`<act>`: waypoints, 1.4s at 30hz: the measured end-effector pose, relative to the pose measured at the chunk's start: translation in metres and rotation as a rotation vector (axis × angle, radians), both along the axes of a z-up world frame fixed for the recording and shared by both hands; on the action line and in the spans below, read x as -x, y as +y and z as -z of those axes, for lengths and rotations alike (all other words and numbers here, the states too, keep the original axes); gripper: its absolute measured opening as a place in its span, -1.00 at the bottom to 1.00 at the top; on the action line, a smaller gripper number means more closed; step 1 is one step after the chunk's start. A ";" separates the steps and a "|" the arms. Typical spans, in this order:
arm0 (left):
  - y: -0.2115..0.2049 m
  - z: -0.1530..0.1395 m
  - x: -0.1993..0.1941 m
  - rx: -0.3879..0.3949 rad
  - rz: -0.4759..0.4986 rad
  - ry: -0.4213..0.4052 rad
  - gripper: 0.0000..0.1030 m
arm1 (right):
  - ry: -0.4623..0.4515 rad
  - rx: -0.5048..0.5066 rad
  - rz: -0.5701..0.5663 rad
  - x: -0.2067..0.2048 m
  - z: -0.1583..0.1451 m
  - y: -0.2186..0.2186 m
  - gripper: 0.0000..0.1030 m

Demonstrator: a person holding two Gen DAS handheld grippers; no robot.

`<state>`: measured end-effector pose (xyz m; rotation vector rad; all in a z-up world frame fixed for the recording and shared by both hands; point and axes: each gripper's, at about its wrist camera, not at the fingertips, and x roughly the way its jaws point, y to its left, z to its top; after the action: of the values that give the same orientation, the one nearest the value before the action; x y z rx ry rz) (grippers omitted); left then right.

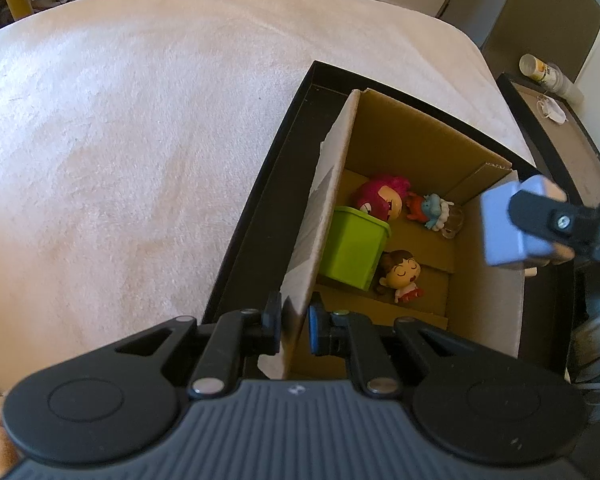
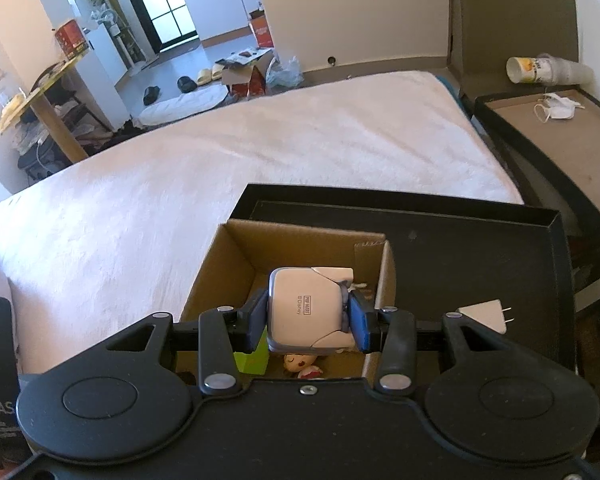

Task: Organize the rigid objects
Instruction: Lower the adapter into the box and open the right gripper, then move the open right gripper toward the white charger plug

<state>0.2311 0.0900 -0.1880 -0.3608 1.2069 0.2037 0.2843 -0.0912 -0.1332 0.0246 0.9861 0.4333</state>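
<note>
While clamped: right gripper, apparently toy base.

Face mask near tipped paper cups.

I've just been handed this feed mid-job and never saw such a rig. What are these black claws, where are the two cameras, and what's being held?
No robot: a person carries two hand-held grippers, each with a fisheye camera looking along its fingers. The left gripper is shut on the wall of the cardboard box, steadying it. The right gripper is shut on a pale toy block above the box. Inside lie a green bin and three figurines. The box sits in a black tray beside a white charger.
</note>
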 end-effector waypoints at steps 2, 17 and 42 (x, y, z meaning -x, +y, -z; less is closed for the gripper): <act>0.000 0.000 0.000 0.001 -0.001 -0.001 -0.77 | 0.010 0.000 -0.008 0.001 0.003 0.003 -0.18; 0.001 -0.001 -0.001 0.009 -0.001 0.002 -0.76 | -0.039 0.067 -0.011 -0.001 0.011 0.017 -0.15; -0.018 -0.003 -0.007 -0.102 -0.016 0.041 -0.77 | -0.024 0.025 0.129 -0.016 0.019 -0.058 0.08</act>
<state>0.2385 0.0723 -0.1853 -0.2781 1.2295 0.2865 0.2998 -0.1494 -0.1527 0.0599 0.9603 0.3023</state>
